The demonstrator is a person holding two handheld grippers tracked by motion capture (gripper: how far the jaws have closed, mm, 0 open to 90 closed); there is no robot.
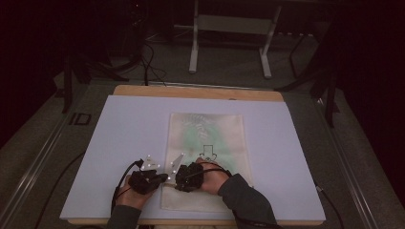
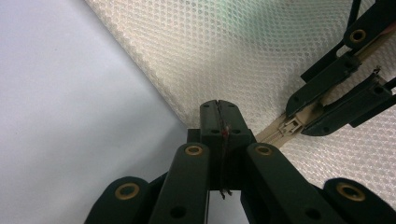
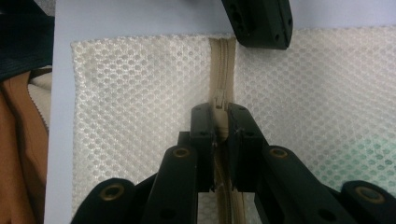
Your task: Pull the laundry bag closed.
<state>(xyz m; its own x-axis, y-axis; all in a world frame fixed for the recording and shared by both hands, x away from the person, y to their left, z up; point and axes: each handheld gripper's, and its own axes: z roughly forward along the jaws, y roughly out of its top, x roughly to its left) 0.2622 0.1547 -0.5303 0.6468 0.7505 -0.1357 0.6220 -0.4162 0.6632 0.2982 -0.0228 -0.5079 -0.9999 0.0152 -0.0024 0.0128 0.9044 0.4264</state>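
Observation:
A cream mesh bag (image 1: 205,138) with a green item and a black print inside lies flat on the white board (image 1: 133,124). Its beige zipper (image 3: 223,60) runs across the near end. My right gripper (image 3: 223,112) is shut on the zipper pull (image 3: 219,101), and in the left gripper view it (image 2: 312,117) holds the slider (image 2: 292,125). My left gripper (image 2: 218,105) is shut on the mesh bag's (image 2: 243,51) left edge, just beside the zipper's end. In the high view the left gripper (image 1: 165,177) and right gripper (image 1: 177,183) nearly touch at the bag's near left corner.
The board rests on a wooden table (image 1: 200,91). Behind it, white stand legs (image 1: 193,52) and cables (image 1: 150,67) sit on the dark floor. A sleeve and hand (image 3: 16,140) show at the left of the right gripper view.

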